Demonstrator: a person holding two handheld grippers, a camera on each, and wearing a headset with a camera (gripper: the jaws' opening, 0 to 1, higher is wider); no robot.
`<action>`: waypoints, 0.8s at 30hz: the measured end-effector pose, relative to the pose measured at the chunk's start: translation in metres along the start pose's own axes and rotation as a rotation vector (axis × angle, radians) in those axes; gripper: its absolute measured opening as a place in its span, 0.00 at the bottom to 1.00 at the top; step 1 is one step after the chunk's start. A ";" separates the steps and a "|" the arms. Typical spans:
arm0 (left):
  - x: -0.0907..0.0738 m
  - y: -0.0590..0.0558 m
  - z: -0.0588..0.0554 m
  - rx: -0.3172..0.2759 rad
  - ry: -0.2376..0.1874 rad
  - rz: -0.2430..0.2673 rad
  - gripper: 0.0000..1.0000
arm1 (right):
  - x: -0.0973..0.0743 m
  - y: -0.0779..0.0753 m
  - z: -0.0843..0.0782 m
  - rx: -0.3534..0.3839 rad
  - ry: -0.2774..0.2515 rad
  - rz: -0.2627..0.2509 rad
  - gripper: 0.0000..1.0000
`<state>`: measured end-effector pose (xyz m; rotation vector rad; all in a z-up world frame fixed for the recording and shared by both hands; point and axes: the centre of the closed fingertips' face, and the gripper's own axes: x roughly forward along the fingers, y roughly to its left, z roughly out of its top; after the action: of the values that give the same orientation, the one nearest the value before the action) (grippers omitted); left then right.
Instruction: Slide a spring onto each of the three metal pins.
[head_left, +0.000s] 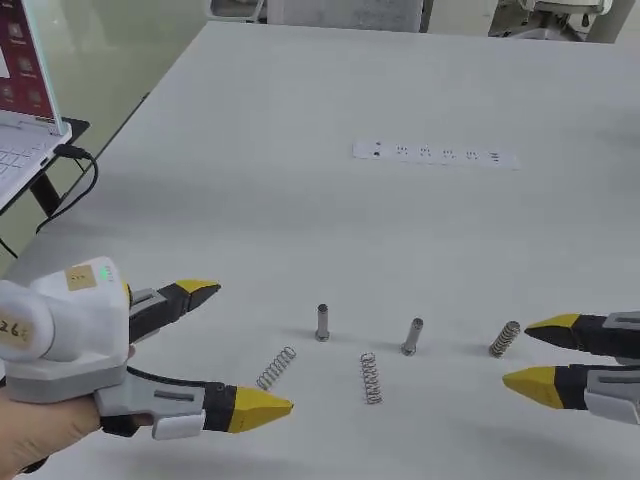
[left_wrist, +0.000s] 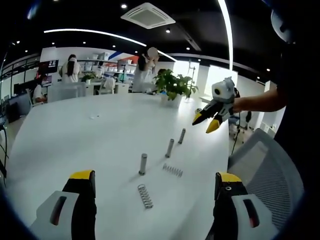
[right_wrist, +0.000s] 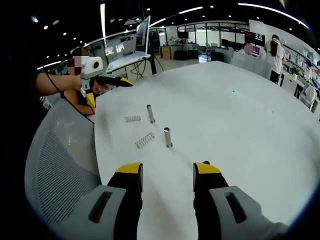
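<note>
We see three metal pins standing in a loose row near the front of the table (head_left: 300, 190). The left pin (head_left: 322, 322) is upright and bare. The middle pin (head_left: 413, 337) is bare and leans a little. The right pin (head_left: 506, 339) has a shaft that looks coiled from foot to head (a spring seems to sit on it, though it is small in the head view). Two springs lie loose and flat in front of the row. The left spring (head_left: 276, 368) lies slanted, below and to the left of the left pin. The middle spring (head_left: 371, 378) lies between the left and middle pins, apart from both.

The left gripper (head_left: 240, 347) is held in a hand (head_left: 40, 430) at the lower left. Its jaws are spread wide with nothing between them, and the lower yellow tip is just beside the left spring; we cannot tell whether they touch. The right gripper (head_left: 540, 353) sits at the right edge with its jaws parted and nothing held. Its tips are just to the right of the right pin.

Farther off, a white power strip (head_left: 435, 153) lies flat on the table. An open laptop (head_left: 20, 90) sits off the table's left side, with a dark cable (head_left: 85, 170) hanging from it. In the left gripper view a potted plant (left_wrist: 175, 86) stands at the table's far end.
</note>
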<state>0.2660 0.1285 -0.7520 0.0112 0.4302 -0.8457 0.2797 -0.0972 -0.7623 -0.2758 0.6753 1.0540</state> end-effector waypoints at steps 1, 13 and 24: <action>0.000 0.000 0.000 0.000 0.000 0.000 0.97 | 0.000 0.000 0.000 0.003 0.001 0.001 0.39; -0.001 0.002 0.000 0.000 -0.002 0.002 0.96 | 0.010 0.013 0.004 -0.003 0.032 0.032 0.36; -0.003 0.001 -0.001 -0.004 -0.002 0.001 0.96 | 0.027 0.029 0.005 -0.026 0.068 0.080 0.34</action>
<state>0.2652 0.1314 -0.7522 0.0068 0.4299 -0.8442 0.2646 -0.0613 -0.7722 -0.3107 0.7391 1.1351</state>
